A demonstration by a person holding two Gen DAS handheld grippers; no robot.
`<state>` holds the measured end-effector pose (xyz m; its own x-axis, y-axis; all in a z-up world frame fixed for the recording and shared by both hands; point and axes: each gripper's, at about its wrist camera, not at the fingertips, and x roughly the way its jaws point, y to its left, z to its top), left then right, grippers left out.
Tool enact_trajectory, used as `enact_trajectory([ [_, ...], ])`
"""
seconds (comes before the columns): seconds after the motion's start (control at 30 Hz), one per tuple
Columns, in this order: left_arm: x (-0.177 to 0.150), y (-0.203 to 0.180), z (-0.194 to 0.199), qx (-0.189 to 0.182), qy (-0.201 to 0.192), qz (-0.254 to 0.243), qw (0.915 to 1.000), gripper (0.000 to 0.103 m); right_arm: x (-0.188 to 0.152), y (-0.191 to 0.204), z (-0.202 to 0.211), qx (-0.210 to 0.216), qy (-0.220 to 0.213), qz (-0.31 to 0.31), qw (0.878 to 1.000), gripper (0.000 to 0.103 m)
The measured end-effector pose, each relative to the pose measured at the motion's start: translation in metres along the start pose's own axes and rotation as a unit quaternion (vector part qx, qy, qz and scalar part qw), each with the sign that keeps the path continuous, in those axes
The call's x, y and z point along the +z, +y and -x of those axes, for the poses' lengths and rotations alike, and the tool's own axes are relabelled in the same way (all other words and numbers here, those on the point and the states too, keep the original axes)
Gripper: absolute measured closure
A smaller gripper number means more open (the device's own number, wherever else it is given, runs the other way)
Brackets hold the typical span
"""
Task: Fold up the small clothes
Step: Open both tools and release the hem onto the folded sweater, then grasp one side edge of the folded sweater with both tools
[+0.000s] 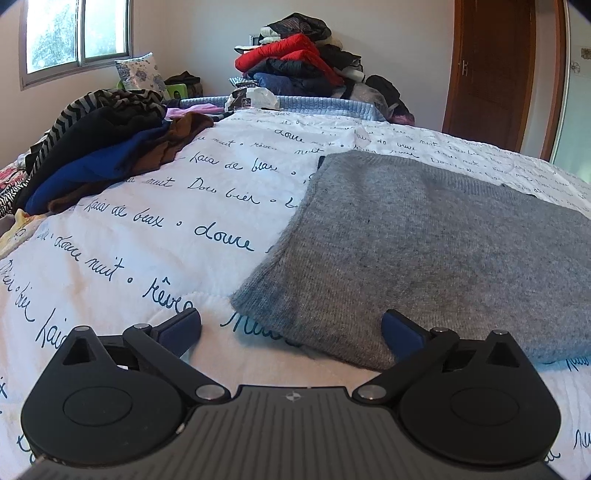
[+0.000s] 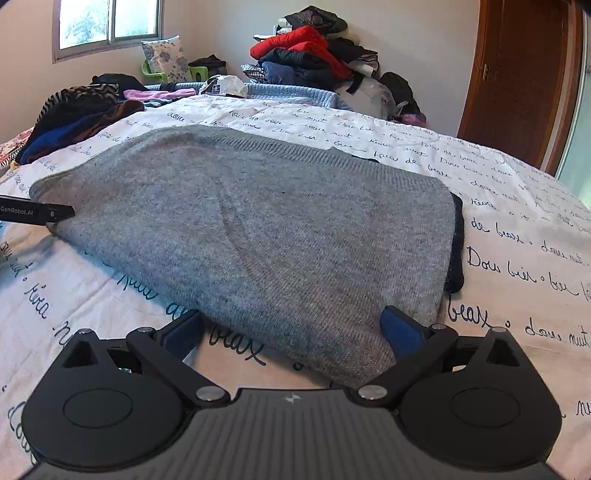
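A grey knit sweater (image 1: pixel 436 243) lies folded flat on the white bedspread with blue script (image 1: pixel 147 229). It also shows in the right wrist view (image 2: pixel 258 229), with a dark edge sticking out at its right side (image 2: pixel 456 254). My left gripper (image 1: pixel 291 328) is open at the sweater's near left corner, low over the bed. My right gripper (image 2: pixel 291 328) is open at the sweater's near right corner, with the near edge between its fingers. The left gripper's tip (image 2: pixel 55 213) shows at the sweater's left edge in the right wrist view.
A loose pile of dark, blue and brown clothes (image 1: pixel 99 147) lies at the bed's left. A tall heap with a red jacket (image 1: pixel 295 59) stands behind the bed's far end. A wooden door (image 1: pixel 491 66) is at the right, a window (image 1: pixel 74 33) at the left.
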<state>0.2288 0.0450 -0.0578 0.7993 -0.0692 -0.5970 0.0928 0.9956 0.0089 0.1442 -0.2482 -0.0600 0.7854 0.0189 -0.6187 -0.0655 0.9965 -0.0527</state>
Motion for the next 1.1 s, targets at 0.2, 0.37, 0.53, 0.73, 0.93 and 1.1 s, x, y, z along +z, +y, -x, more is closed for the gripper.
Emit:
enact_trajectory([
  [0.2, -0.002, 0.001, 0.002, 0.001, -0.005, 0.008, 1.0000, 0.000, -0.006, 0.007, 0.001, -0.022, -0.015, 0.012, 1.000, 0.000],
  [0.37, -0.004, 0.009, 0.005, -0.011, -0.009, 0.033, 0.9994, 0.000, -0.007, 0.008, 0.001, -0.024, -0.020, 0.015, 0.999, 0.000],
  [0.53, -0.004, 0.013, 0.006, -0.017, -0.014, 0.048, 0.9986, 0.000, -0.008, 0.008, 0.001, -0.024, -0.022, 0.016, 0.999, 0.000],
  [0.73, -0.005, 0.013, 0.007, -0.018, -0.015, 0.050, 0.9985, 0.000, -0.009, 0.009, 0.001, -0.027, -0.023, 0.018, 0.999, 0.000],
  [0.93, -0.004, 0.022, 0.011, -0.034, -0.015, 0.072, 0.9967, 0.000, -0.008, 0.010, 0.002, -0.030, -0.024, 0.018, 0.999, 0.000],
  [1.1, 0.009, 0.032, 0.018, -0.073, -0.001, 0.074, 0.9945, 0.000, -0.001, 0.021, 0.020, -0.033, -0.060, 0.016, 0.998, 0.000],
])
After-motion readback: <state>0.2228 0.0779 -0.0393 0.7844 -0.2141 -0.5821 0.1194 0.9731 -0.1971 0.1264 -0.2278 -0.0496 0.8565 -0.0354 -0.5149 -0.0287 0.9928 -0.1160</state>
